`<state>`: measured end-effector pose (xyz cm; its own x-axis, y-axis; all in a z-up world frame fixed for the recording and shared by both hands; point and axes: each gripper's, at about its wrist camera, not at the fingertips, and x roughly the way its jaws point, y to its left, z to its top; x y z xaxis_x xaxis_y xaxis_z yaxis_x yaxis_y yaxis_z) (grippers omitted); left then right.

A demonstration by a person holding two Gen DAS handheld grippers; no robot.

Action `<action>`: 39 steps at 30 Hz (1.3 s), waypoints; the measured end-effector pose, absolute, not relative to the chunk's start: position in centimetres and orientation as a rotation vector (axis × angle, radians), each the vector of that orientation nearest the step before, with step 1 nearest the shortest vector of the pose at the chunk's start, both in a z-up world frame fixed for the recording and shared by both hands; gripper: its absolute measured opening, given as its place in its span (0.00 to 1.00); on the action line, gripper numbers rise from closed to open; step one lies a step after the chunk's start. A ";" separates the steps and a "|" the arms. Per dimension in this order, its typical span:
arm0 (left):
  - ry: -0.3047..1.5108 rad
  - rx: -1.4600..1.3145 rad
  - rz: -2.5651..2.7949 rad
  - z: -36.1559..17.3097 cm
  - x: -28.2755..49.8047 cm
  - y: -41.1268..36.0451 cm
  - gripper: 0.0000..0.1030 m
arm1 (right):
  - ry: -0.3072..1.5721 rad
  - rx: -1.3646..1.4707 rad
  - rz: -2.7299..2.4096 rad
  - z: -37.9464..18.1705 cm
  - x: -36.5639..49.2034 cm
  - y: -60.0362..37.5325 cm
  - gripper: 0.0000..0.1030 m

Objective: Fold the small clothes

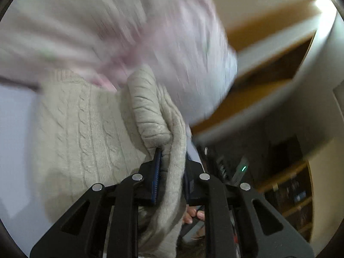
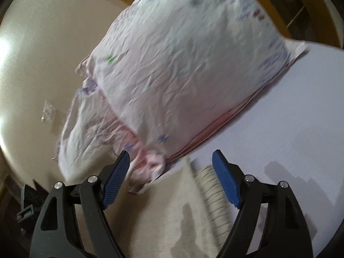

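A cream cable-knit sweater (image 1: 86,124) lies on the white table (image 1: 17,139). My left gripper (image 1: 172,167) is shut on a bunched fold of it, lifted off the table. A pale pink printed garment (image 1: 150,32) lies blurred beyond the sweater. In the right wrist view the same pink garment (image 2: 182,64) lies folded on the table (image 2: 290,129), with the sweater (image 2: 172,215) below my fingers. My right gripper (image 2: 172,167) is open and empty, just above the sweater, next to the pink garment's near corner.
The table's rounded edge (image 1: 279,99) runs along the right, with wooden furniture (image 1: 268,32) behind. Shelves (image 1: 290,193) stand low at the right. A person's fingers (image 1: 193,215) show under the left gripper. A cream wall (image 2: 32,64) lies to the left in the right wrist view.
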<state>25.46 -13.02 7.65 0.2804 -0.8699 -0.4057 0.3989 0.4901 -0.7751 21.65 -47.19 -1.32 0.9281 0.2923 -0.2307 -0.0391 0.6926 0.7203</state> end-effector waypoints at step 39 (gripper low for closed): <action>0.976 -0.263 -0.485 1.6 23.4 -0.7 0.55 | 0.897 0.485 0.593 -5.5 26.1 -32.5 0.62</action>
